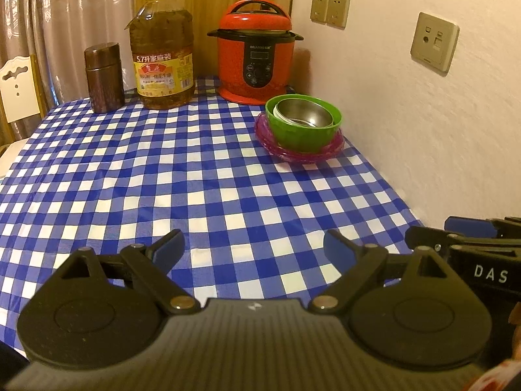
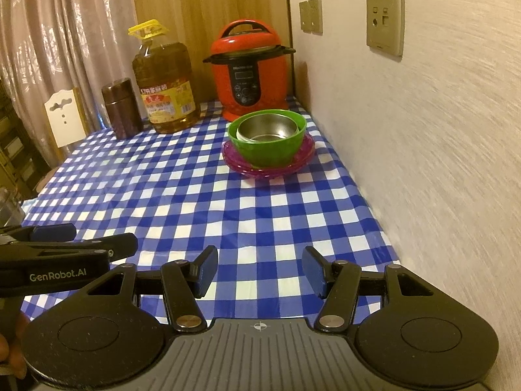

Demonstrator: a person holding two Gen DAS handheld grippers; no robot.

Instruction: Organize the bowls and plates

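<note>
Already stacked: steel bowl [image 2: 268,129] nests in the green bowl [image 2: 267,143], which sits on the purple plates [image 2: 268,167] near the wall, just before the red cooker [image 2: 249,75].
Left gripper [image 1: 254,249]: spread wide, holding nothing, low over the checked cloth [image 1: 162,179], well short of the stack.
Right gripper [image 2: 259,270]: likewise parted and empty.
Judgement: sorting looks finished.
Advice: leave the stack undisturbed; any retreat should stay low and clear of it.

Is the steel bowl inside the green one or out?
Inside: the steel bowl sits nested in the green bowl, upright and apparently empty.
</note>
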